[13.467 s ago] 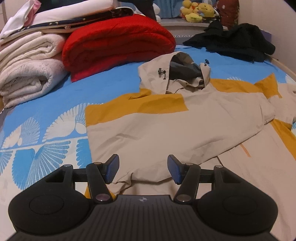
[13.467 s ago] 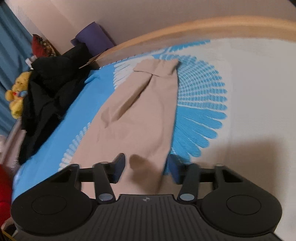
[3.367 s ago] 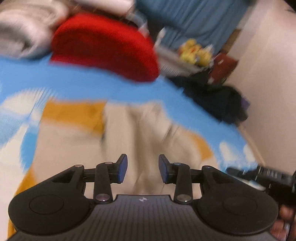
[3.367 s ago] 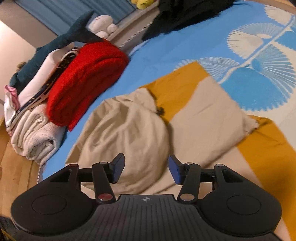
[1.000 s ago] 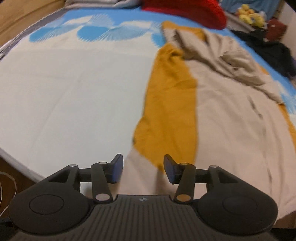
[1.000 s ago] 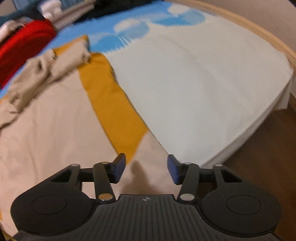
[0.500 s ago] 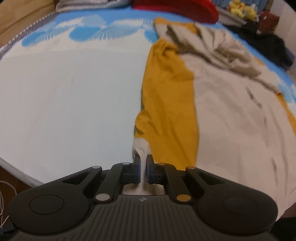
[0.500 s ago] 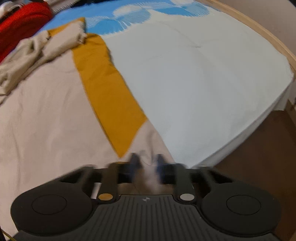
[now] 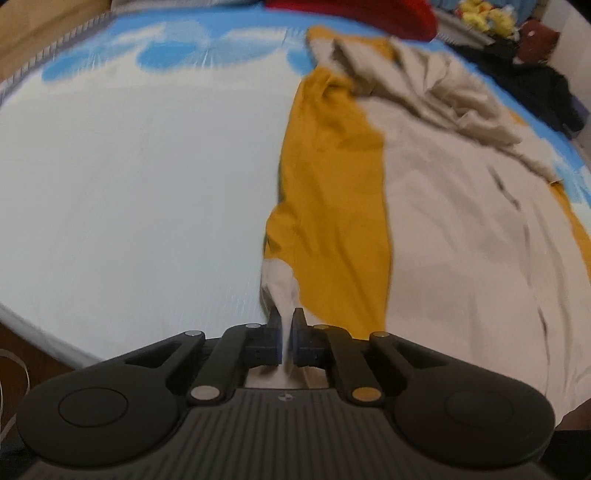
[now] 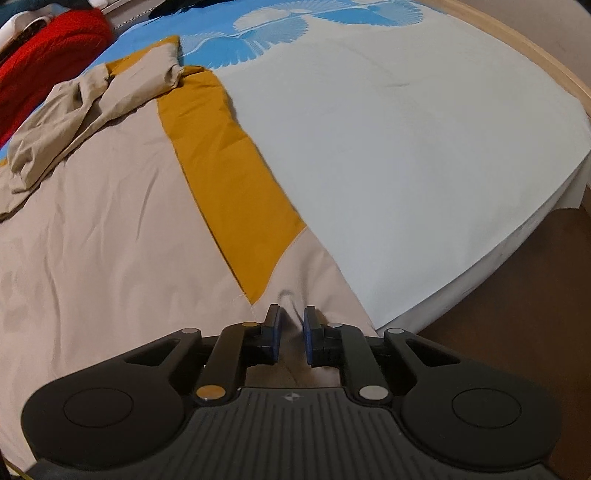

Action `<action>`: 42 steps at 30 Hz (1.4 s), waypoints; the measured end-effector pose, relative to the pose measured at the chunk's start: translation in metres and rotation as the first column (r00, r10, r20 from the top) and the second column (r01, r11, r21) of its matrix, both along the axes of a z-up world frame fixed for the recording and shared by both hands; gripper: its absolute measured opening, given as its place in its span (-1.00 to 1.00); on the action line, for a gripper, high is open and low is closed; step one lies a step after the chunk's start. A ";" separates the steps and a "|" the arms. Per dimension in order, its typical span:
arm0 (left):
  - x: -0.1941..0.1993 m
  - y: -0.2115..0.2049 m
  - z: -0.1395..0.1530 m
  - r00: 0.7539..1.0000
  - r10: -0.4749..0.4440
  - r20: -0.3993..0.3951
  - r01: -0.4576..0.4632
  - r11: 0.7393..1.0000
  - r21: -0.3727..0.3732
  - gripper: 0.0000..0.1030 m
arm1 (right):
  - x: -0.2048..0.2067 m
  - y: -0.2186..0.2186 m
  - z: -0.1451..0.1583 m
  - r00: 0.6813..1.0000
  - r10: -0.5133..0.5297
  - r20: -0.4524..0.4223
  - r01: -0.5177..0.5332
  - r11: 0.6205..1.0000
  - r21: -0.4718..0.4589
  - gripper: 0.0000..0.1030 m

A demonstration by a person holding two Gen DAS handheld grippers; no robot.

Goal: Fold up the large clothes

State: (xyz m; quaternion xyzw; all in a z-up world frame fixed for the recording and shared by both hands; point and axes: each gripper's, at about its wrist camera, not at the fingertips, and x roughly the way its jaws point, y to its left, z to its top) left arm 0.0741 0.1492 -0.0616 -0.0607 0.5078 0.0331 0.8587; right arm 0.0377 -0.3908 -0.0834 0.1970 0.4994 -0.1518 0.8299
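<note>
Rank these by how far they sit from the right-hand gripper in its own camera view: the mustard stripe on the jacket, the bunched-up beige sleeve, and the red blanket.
From the right gripper:
1. Mustard stripe, just ahead, slightly left.
2. Bunched beige sleeve, farther up, left.
3. Red blanket, top-left corner, farthest.

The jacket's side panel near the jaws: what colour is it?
Mustard yellow side panel, beside beige fabric; clearest in the right wrist view.

We lose the jacket (image 9: 443,229) hem behind both gripper bodies. The left view is motion-blurred, so the bedsheet (image 9: 129,166) pattern and far toys (image 9: 480,16) smear. In the right view, the red blanket (image 10: 44,48) is cut off by the edge.
</note>
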 end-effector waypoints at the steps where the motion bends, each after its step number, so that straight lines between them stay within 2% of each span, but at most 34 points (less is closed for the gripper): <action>1: -0.001 -0.001 0.006 1.000 -0.008 0.027 0.008 1.000 0.005 -0.91 | -0.002 0.001 0.004 1.000 0.000 0.024 0.000 1.000 -0.003 -0.99; 3: -0.002 -0.003 0.012 0.998 -0.012 0.057 0.012 1.000 -0.002 -0.90 | -0.007 0.000 0.017 0.995 -0.014 0.096 0.013 1.000 0.010 -1.00; 5: -0.001 -0.002 0.006 1.000 0.001 0.019 -0.001 1.000 -0.012 -0.86 | -0.011 -0.003 0.022 0.992 -0.028 0.125 0.026 1.000 0.018 -1.00; 7: 0.002 0.001 -0.006 0.998 0.024 -0.060 -0.027 0.998 -0.048 -0.73 | -0.010 -0.005 0.018 0.995 -0.037 0.093 0.035 0.999 0.019 -1.00; 8: 0.002 0.001 -0.012 0.995 0.027 -0.100 -0.032 0.998 -0.051 -0.53 | -0.009 -0.006 0.014 0.997 -0.040 0.071 0.039 0.999 0.028 -0.97; 9: 0.001 0.000 -0.015 0.994 0.020 -0.110 -0.023 0.999 -0.033 -0.50 | -0.008 -0.008 0.009 0.998 -0.042 0.041 0.040 0.998 0.044 -0.90; 13: 0.000 -0.005 -0.015 0.995 -0.009 -0.104 0.009 1.000 -0.001 -0.50 | -0.005 -0.003 -0.002 1.000 -0.013 -0.028 0.014 0.999 0.035 -0.90; 14: 0.000 -0.005 -0.015 0.995 -0.003 -0.101 0.003 1.000 -0.001 -0.58 | -0.004 -0.001 -0.004 0.999 -0.007 -0.037 0.008 1.000 0.029 -0.90; 15: -0.001 -0.004 -0.014 0.996 0.001 -0.091 -0.002 1.000 -0.003 -0.80 | -0.004 0.000 -0.004 0.999 -0.003 -0.043 0.004 1.000 0.024 -0.90; 17: -0.004 -0.004 -0.009 0.998 -0.009 -0.063 0.009 1.000 -0.007 -0.86 | -0.004 0.004 -0.002 0.999 0.003 -0.035 -0.002 1.000 0.017 -0.90; 18: -0.003 -0.006 -0.009 0.998 -0.017 -0.053 0.018 1.000 0.003 -0.86 | -0.004 0.005 -0.001 1.000 0.006 -0.026 -0.006 1.000 0.009 -0.97; 21: -0.002 -0.010 -0.012 0.997 -0.023 -0.077 0.025 0.999 0.026 -0.79 | -0.005 0.004 0.005 1.000 0.004 0.011 -0.004 1.000 -0.006 -1.00; 26: -0.001 -0.011 -0.017 0.995 -0.027 -0.099 0.031 0.999 0.040 -0.74 | -0.005 0.002 -0.003 0.999 0.000 -0.034 0.000 1.000 0.014 -0.93; 29: 0.000 -0.011 -0.018 0.995 -0.023 -0.097 0.027 0.999 0.037 -0.73 | -0.004 0.008 -0.003 0.999 0.021 -0.046 -0.022 1.000 -0.008 -0.93; 30: -0.001 -0.011 -0.018 0.996 -0.021 -0.091 0.024 0.999 0.037 -0.79 | -0.003 0.008 -0.003 0.999 0.023 -0.045 -0.024 1.000 -0.008 -0.91; 33: -0.001 -0.009 -0.014 0.997 -0.018 -0.073 0.020 0.999 0.032 -0.83 | -0.005 0.010 0.003 1.000 0.026 -0.013 -0.026 0.999 -0.023 -0.98; 36: 0.000 -0.008 -0.016 0.996 -0.003 -0.090 0.006 1.000 0.026 -0.78 | -0.007 0.008 0.008 0.999 0.023 0.023 -0.022 0.999 -0.031 -0.99; 42: 0.001 -0.014 -0.018 0.995 -0.031 -0.093 0.036 0.998 0.054 -0.73 | -0.004 0.010 -0.002 0.999 0.027 -0.041 -0.027 1.000 -0.007 -0.95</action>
